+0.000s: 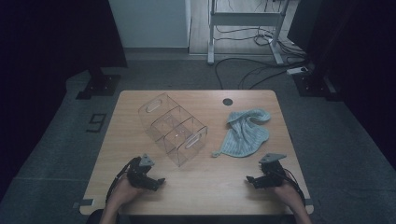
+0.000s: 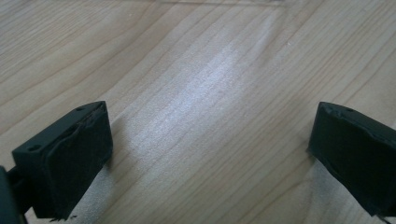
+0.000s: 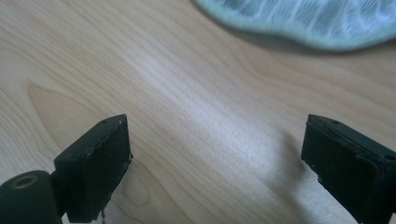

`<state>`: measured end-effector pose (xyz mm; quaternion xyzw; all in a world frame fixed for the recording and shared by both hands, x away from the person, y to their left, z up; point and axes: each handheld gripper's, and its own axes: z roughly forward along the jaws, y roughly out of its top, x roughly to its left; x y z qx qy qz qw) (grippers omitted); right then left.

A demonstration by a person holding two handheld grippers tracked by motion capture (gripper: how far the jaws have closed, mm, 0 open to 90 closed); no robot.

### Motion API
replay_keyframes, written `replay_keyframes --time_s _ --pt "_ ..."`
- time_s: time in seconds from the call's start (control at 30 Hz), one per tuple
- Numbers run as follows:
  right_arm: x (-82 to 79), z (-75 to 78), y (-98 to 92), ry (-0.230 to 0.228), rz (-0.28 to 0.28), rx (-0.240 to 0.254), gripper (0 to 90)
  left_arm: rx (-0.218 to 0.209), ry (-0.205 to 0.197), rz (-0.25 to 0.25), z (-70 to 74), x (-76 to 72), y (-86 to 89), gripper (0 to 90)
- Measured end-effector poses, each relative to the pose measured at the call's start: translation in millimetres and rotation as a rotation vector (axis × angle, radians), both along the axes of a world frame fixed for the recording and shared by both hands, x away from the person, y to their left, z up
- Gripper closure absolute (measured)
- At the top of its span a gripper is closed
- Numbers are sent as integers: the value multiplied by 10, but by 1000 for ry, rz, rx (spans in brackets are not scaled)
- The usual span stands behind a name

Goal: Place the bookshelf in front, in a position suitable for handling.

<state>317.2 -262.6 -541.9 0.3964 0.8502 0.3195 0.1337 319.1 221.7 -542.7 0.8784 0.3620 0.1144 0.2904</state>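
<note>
My right gripper point(image 3: 215, 163) stands open over bare surface point(image 3: 154, 79), nothing between its jaws; my left gripper point(image 2: 210, 158) likewise. The towel point(image 3: 322, 21) lies just ahead of the right one: soft, light, floppy. I'd pinch its near hem.

The high view looks from above the person's side, forward and down, and takes in the whole wooden table point(image 1: 196, 186) with floor behind it. The left gripper view sits very close above the table surface point(image 2: 196, 93), looking along its own jaws at bare wood. The right gripper view is equally near; at the upper right of its frame is the edge of the light blue cloth point(image 3: 317, 23), which the high view shows right of centre point(image 1: 245, 135).
</note>
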Motion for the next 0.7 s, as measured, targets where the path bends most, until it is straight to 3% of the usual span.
replay_keyframes --time_s 0.17,0.47,0.57,0.7 --pt "8 100 14 -19 -11 13 71 7 8 6 9 2 -6 0" --pt "18 211 60 -5 -6 -15 39 14 17 7 16 2 0 0" --pt "42 290 64 3 -20 8 36 16 16 13 16 0 1 0" --pt "82 357 59 -11 -31 3 31 15 14 14 15 -1 3 0"
